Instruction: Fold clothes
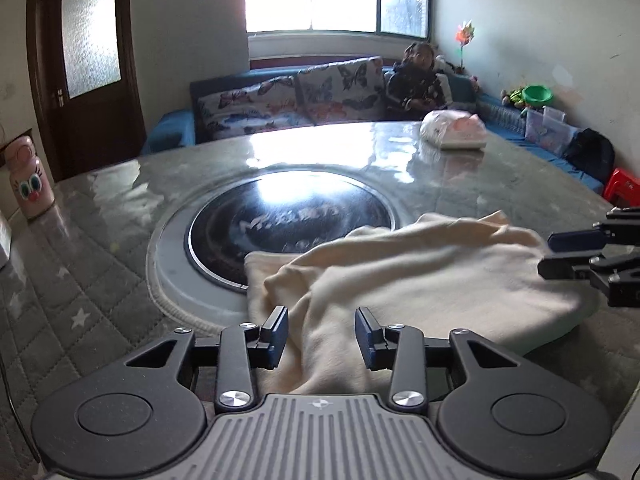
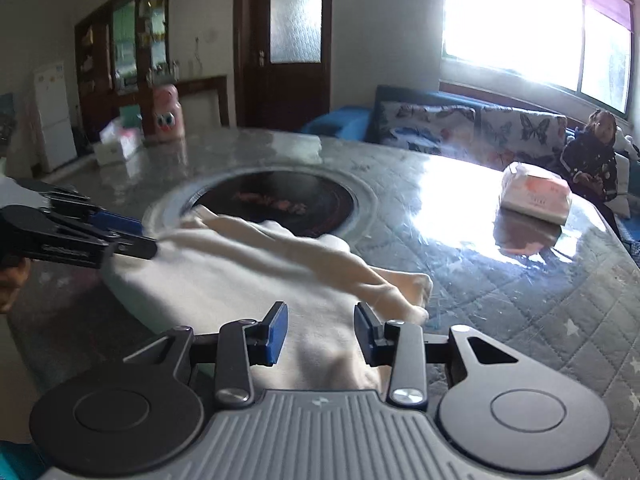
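Left wrist view: the left gripper point(image 1: 321, 334) is wide open, a fold of the cream knitted garment point(image 1: 420, 276) lying between its fingers ungripped. Likewise, the right gripper point(image 2: 321, 332) gapes over the cloth, holding nothing.

Legible text, my feeds: none. I note blurred pale lettering on the black round hob point(image 1: 292, 220) set in the table centre, and unreadable pink print on the far-right tissue pack point(image 2: 536, 194).
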Motion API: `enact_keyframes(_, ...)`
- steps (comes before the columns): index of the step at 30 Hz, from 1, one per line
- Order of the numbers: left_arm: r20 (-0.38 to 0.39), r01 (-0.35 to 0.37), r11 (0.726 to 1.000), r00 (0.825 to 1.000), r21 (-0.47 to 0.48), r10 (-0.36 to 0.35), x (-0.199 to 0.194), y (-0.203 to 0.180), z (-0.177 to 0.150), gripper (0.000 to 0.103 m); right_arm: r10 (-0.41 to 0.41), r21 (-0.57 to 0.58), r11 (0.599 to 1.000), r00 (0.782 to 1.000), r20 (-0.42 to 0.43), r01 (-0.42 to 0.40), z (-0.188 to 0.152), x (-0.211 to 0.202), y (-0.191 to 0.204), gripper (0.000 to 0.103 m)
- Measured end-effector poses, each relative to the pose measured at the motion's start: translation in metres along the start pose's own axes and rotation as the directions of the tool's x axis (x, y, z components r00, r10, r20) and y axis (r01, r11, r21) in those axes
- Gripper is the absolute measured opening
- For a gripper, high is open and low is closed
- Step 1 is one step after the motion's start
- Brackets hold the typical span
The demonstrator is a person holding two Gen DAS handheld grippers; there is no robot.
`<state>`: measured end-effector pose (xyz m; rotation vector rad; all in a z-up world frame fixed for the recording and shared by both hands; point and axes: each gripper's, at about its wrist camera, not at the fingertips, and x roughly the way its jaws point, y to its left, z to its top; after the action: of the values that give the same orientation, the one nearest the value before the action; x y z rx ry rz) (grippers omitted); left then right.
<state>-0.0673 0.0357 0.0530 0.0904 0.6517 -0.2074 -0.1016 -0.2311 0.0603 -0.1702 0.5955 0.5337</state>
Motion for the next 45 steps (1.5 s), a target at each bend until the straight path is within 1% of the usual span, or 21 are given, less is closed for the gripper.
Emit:
enact_keyframes(3, -0.021, 0.006, 1.0, 1.0, 0.016, -0.006, 0.005, -0.006, -0.004, 0.04, 0.016, -0.021, 1.0, 1.0, -0.015, -0.016, -0.01, -0.004, 0.006, 0.037)
enact_keyframes(6, -0.04, 0.004, 1.0, 0.999, 0.026, -0.003, 0.009, -0.009, -0.008, 0.04, -0.005, -0.036, 0.999, 0.999, -0.033, 0.004, -0.02, -0.004, 0.007, 0.037)
enact_keyframes(8, -0.045, -0.003, 1.0, 0.999, 0.027, 0.005, 0.008, -0.008, -0.01, 0.04, -0.01, -0.033, 0.999, 1.0, -0.026, 0.009, -0.022, -0.009, 0.007, 0.037)
enact_keyframes(10, -0.036, -0.011, 0.999, 0.999, 0.033, 0.012, 0.003, -0.008, -0.009, 0.041, -0.012, -0.036, 0.999, 1.0, -0.011, 0.012, -0.02, -0.016, 0.007, 0.037)
enact_keyframes(13, -0.019, -0.009, 1.0, 1.0, 0.029, 0.009, -0.005, -0.01, -0.006, 0.041, -0.011, -0.04, 0.999, 1.0, -0.014, 0.01, -0.022, -0.022, 0.007, 0.036)
enact_keyframes(15, -0.008, 0.021, 1.0, 1.0, 0.023, -0.02, -0.008, -0.015, -0.003, 0.041, -0.009, -0.041, 0.999, 1.0, -0.018, 0.008, -0.024, -0.025, 0.006, 0.036)
enact_keyframes(18, -0.012, 0.077, 0.996, 0.997, 0.054, -0.077, -0.007, -0.032, 0.001, 0.041, -0.003, -0.025, 1.0, 0.999, -0.053, 0.001, -0.032, -0.022, 0.002, 0.036)
enact_keyframes(22, -0.022, 0.148, 0.984, 0.989, 0.099, -0.147, 0.002, -0.06, 0.008, 0.041, 0.006, 0.036, 0.999, 1.0, -0.022, -0.006, -0.021, -0.034, -0.015, 0.035)
enact_keyframes(24, -0.023, 0.181, 0.977, 0.984, 0.117, -0.179, 0.008, -0.075, 0.011, 0.041, -0.036, 0.055, 0.998, 0.999, -0.012, 0.036, -0.013, -0.033, -0.027, 0.035)
enact_keyframes(25, -0.024, 0.195, 0.973, 0.981, 0.124, -0.194, 0.012, -0.082, 0.012, 0.041, -0.048, 0.077, 0.996, 0.999, -0.01, 0.049, -0.01, -0.029, -0.035, 0.035)
enact_keyframes(27, -0.027, 0.227, 0.963, 0.974, 0.142, -0.226, 0.017, -0.098, 0.013, 0.041, -0.045, 0.137, 0.989, 0.999, -0.017, 0.047, -0.006, -0.02, -0.05, 0.032)
enact_keyframes(28, -0.034, 0.242, 0.959, 0.97, 0.148, -0.24, 0.019, -0.104, 0.012, 0.041, -0.039, 0.171, 0.984, 0.999, -0.024, 0.042, -0.004, -0.013, -0.058, 0.03)
enact_keyframes(29, -0.042, 0.257, 0.954, 0.966, 0.154, -0.254, 0.021, -0.111, 0.01, 0.041, -0.024, 0.214, 0.976, 0.999, -0.038, 0.031, -0.003, -0.001, -0.067, 0.029)
enact_keyframes(32, -0.053, 0.293, 0.94, 0.956, 0.173, -0.289, 0.023, -0.129, 0.008, 0.04, 0.005, 0.268, 0.963, 0.997, -0.076, 0.015, -0.003, 0.024, -0.078, 0.026)
enact_keyframes(33, -0.054, 0.307, 0.935, 0.952, 0.18, -0.302, 0.023, -0.132, 0.008, 0.04, 0.01, 0.268, 0.963, 0.997, -0.081, 0.012, -0.003, 0.027, -0.079, 0.019)
enact_keyframes(34, -0.055, 0.32, 0.929, 0.947, 0.186, -0.315, 0.022, -0.136, 0.007, 0.04, 0.015, 0.261, 0.965, 0.996, -0.083, 0.007, -0.003, 0.031, -0.078, 0.009)
enact_keyframes(36, -0.063, 0.347, 0.917, 0.938, 0.196, -0.342, 0.024, -0.141, 0.007, 0.04, 0.021, 0.245, 0.969, 0.996, -0.084, 0.001, -0.001, 0.037, -0.077, 0.005)
enact_keyframes(38, -0.083, 0.373, 0.905, 0.928, 0.206, -0.363, 0.028, -0.145, 0.005, 0.041, 0.006, 0.22, 0.975, 0.997, -0.076, 0.011, 0.004, 0.038, -0.074, 0.005)
enact_keyframes(41, -0.088, 0.369, 0.892, 0.929, 0.262, -0.359, 0.031, -0.154, 0.001, 0.043, 0.001, 0.192, 0.981, 0.996, -0.093, 0.017, 0.006, 0.046, -0.073, 0.005)
enact_keyframes(43, -0.094, 0.382, 0.888, 0.924, 0.258, -0.37, 0.03, -0.153, 0.002, 0.045, -0.01, 0.172, 0.985, 0.995, -0.096, 0.027, 0.007, 0.048, -0.073, 0.005)
enact_keyframes(45, -0.078, 0.386, 0.894, 0.922, 0.226, -0.378, 0.026, -0.144, 0.006, 0.046, -0.022, 0.157, 0.987, 0.996, -0.088, 0.035, 0.01, 0.045, -0.073, 0.006)
